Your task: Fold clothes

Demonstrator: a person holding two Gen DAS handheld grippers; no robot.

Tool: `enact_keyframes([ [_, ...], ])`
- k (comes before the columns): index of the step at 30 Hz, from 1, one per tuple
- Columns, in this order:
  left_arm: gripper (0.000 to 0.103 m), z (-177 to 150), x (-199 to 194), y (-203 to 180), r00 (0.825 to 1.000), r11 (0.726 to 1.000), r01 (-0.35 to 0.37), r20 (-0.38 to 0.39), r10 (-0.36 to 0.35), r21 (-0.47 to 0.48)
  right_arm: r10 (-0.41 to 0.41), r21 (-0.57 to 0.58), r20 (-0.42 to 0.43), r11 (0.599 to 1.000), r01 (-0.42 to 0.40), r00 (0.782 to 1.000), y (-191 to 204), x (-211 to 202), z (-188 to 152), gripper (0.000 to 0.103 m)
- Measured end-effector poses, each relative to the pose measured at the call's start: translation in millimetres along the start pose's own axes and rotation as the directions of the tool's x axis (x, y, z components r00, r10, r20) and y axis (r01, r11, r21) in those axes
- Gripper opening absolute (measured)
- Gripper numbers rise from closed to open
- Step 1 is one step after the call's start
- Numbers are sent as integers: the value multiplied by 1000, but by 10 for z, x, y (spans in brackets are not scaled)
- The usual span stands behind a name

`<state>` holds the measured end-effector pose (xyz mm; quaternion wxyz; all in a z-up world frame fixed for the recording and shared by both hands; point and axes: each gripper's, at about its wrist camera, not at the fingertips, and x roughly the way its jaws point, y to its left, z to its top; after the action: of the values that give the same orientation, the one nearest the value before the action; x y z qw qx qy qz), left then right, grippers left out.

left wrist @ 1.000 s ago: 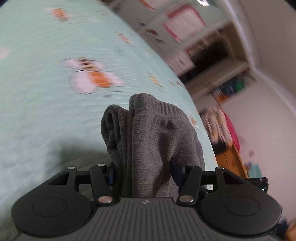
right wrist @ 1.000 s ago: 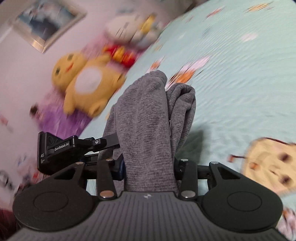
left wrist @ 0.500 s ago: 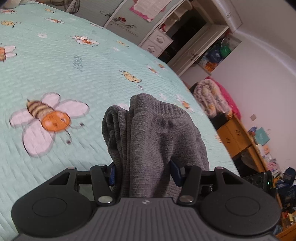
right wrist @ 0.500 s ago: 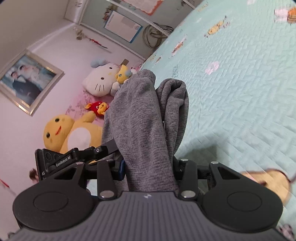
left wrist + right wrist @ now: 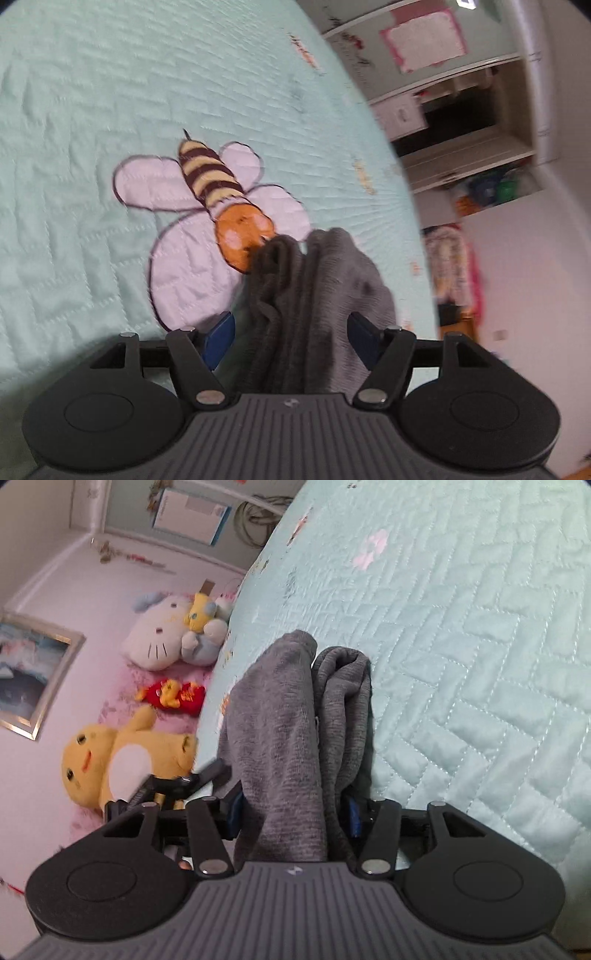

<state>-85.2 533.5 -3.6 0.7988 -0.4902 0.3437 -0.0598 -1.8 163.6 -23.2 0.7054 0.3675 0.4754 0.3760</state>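
Observation:
A grey knitted garment [image 5: 317, 295] is bunched between the blue pads of my left gripper [image 5: 291, 328]. The jaws stand apart, and a strip of bed shows between the left pad and the cloth. This gripper hovers low over the mint quilted bedspread [image 5: 74, 110], just in front of a large bee print [image 5: 207, 177]. In the right wrist view the same grey garment [image 5: 280, 720] rises in two folds out of my right gripper [image 5: 293, 808]. Its pads press on the cloth from both sides, above the bedspread [image 5: 480, 664].
Past the bed's edge lie a yellow plush [image 5: 99, 768], a white cat plush [image 5: 166, 638] and a red toy [image 5: 173, 696] on pink bedding. A framed picture [image 5: 29, 686] hangs on the wall. White shelves and a cupboard [image 5: 461, 122] stand beyond the far side.
The left gripper's jaws have spread apart and loosened on the grey garment, and it has dropped closer to the bee print. The right gripper still clamps the cloth and has moved nearer the bed.

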Motion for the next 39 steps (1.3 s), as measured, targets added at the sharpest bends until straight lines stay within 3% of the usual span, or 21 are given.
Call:
enact_keyframes([
  [4, 69, -30, -218, -200, 991, 998, -44, 132, 37, 54, -19, -10, -17, 1000, 18, 1000, 53, -58, 13, 53],
  [6, 69, -71, -383, -410, 966, 985, -119, 243, 86, 123, -54, -42, 40, 998, 55, 998, 99, -236, 15, 56],
  [8, 68, -121, -505, -683, 944, 965, -153, 319, 80, 211, -31, -23, 93, 999, 33, 995, 162, -252, 38, 56],
  [10, 68, -169, -505, -968, 944, 943, -145, 327, 42, 299, 21, 19, 144, 1000, -24, 989, 232, -182, 71, 56],
  [13, 68, -221, -321, -1254, 952, 927, -146, 303, 37, 346, 92, 77, 223, 991, -112, 970, 337, -77, 121, 55],
  [18, 68, -190, 59, -1138, 949, 958, -153, 305, 75, 241, 195, 156, 360, 952, -265, 912, 512, 97, 204, 55],
  [19, 68, -185, 137, -1082, 950, 961, -163, 300, 90, 226, 192, 166, 373, 949, -269, 908, 515, 170, 224, 55],
  [20, 67, -193, 199, -1018, 949, 959, -175, 298, 104, 223, 141, 167, 353, 963, -211, 925, 445, 328, 253, 55],
  [22, 62, -244, 259, -877, 944, 953, -189, 313, 109, 237, 57, 153, 357, 981, -118, 932, 254, 497, 270, 33],
  [23, 63, -286, 237, -811, 939, 956, -168, 335, 81, 239, 19, 143, 372, 987, -78, 928, 145, 543, 268, 0],
  [24, 65, -316, 217, -757, 935, 959, -143, 352, 50, 243, 2, 145, 387, 987, -64, 922, 36, 577, 259, 0],
  [26, 65, -331, 179, -662, 929, 967, -87, 370, -8, 239, 48, 187, 420, 973, -138, 906, -148, 595, 224, 0],
  [27, 65, -326, 161, -588, 926, 975, -45, 376, -40, 215, 48, 169, 427, 977, -132, 903, -146, 610, 226, 0],
  [28, 61, -316, 149, -500, 922, 983, 3, 380, -73, 183, 49, 150, 435, 981, -126, 899, -144, 625, 229, 0],
  [30, 42, -302, 143, -322, 915, 991, 56, 391, -98, 118, 50, 120, 448, 986, -116, 893, -146, 655, 239, 0],
  [31, 15, -293, 152, -246, 915, 995, 60, 395, -87, 81, 47, 126, 450, 985, -116, 892, -163, 669, 253, 0],
  [32, 7, -282, 171, -182, 916, 998, 48, 396, -60, 40, 44, 132, 452, 984, -116, 891, -179, 683, 267, 0],
  [34, 7, -251, 179, -134, 920, 998, 55, 389, -52, 1, 39, 144, 455, 983, -116, 889, -212, 711, 295, 0],
  [37, 6, -253, 140, -336, 924, 998, -23, 383, -1, 59, 36, 168, 460, 978, -127, 887, -270, 741, 334, 0],
  [39, 7, -232, 95, -452, 928, 995, -54, 371, 21, 79, 67, 215, 454, 959, -183, 888, -339, 661, 327, 0],
])
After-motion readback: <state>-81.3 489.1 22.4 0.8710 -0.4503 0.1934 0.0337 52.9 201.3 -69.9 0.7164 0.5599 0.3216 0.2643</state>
